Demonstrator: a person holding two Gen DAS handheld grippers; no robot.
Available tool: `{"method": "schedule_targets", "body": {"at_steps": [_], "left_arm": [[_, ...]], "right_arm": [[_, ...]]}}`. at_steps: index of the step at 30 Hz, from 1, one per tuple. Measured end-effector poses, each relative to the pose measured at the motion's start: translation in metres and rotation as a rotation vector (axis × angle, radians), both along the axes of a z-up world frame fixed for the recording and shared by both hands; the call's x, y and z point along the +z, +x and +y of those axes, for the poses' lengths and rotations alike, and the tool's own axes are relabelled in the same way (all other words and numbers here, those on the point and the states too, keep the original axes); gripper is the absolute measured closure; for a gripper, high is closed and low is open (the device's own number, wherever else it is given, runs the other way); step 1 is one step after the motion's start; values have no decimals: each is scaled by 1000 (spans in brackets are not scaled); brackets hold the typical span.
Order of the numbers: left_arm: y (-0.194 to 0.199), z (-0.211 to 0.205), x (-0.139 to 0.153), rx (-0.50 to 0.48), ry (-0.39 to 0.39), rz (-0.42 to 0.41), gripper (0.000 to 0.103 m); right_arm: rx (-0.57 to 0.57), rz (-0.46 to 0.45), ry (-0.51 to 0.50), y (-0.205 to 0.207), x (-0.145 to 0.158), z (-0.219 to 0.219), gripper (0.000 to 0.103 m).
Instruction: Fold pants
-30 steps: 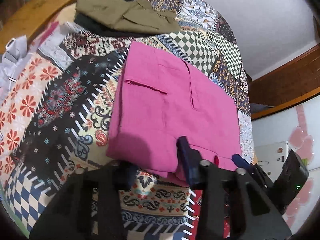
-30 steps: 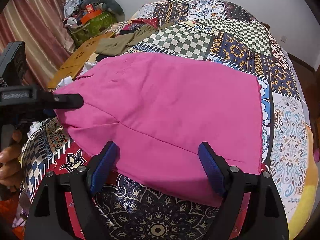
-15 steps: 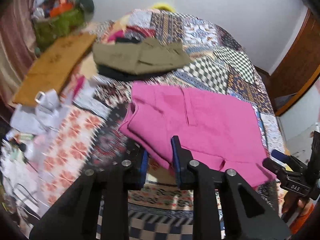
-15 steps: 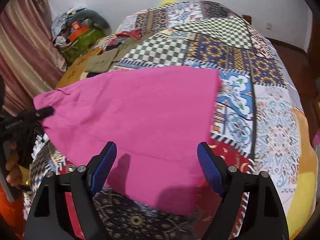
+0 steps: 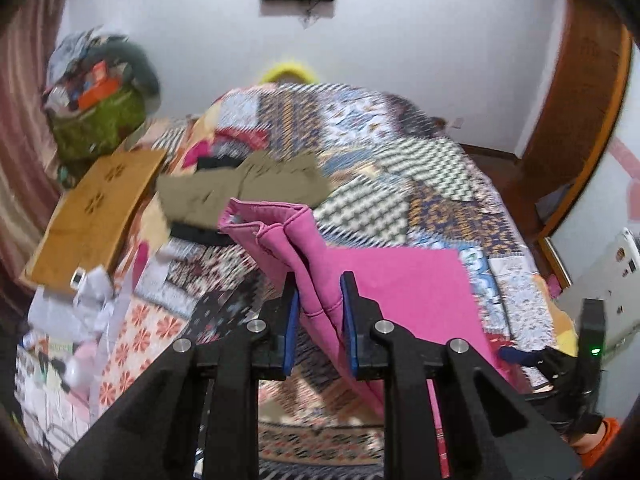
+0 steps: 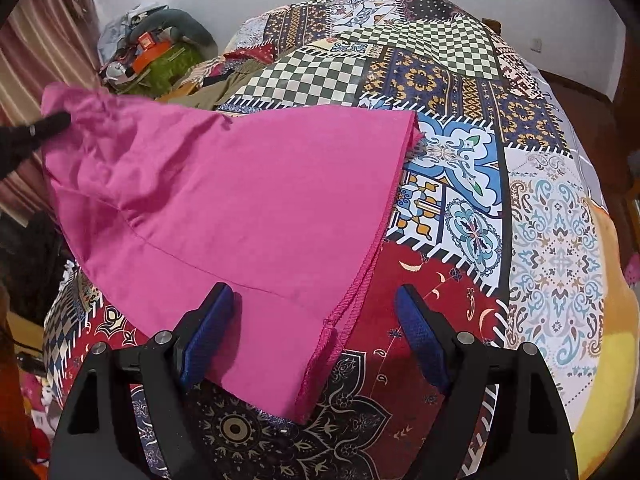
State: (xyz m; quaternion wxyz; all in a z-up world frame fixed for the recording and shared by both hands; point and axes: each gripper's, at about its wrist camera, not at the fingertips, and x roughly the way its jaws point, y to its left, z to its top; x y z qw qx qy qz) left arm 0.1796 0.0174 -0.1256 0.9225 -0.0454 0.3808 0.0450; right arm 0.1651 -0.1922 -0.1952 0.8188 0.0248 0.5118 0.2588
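Pants [image 5: 400,280] pink, partly lifted off bed [image 6: 460,92] near its front edge. Left gripper [image 5: 319,320] clamps bunched end, raising it to fold over. Right gripper [image 6: 316,332] spread wide, grasping nothing, hem between fingers.

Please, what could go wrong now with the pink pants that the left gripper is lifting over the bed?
The left gripper pinches only a bunched edge of the pink cotton pants, so the cloth might slip out. The right gripper is open and holds nothing, so the hemmed end may drag on the patchwork quilt and undo the fold. The lifted edge hangs close to the folded olive-green trousers and could disturb them.
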Motion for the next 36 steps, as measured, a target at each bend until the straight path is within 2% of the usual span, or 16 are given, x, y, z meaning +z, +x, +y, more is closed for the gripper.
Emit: {"method": "schedule_targets", "body": {"at_steps": [5,8,12,15,23,27,30,36], "left_arm": [[12,-35,12,-139,-26,-2,84],[23,-53,10,-229,-92,38,84],[35,-70,1,-298,-160,100,86],[40,-83,-7,-341,-183,138,86],[42,-103,-30,-407,-221,218,87],[40,-109,-28,-454,-209,233,86],[39,-108,-25,-477,-228,238,85],[48,-87,-15,-407,-219,188,74]], "right_arm": [[-2,-2,22,0,-2,-1,22],[-6,-2,34,0,-2,-2,22],[-7,-3,41,-1,-2,-3,22],[-8,-2,49,-1,-2,-4,22],[-10,0,61,0,-2,-7,22],[-11,0,64,-1,-2,-7,22],[-13,1,67,-1,-2,-7,22],[-15,2,57,-2,-2,-7,22]]}}
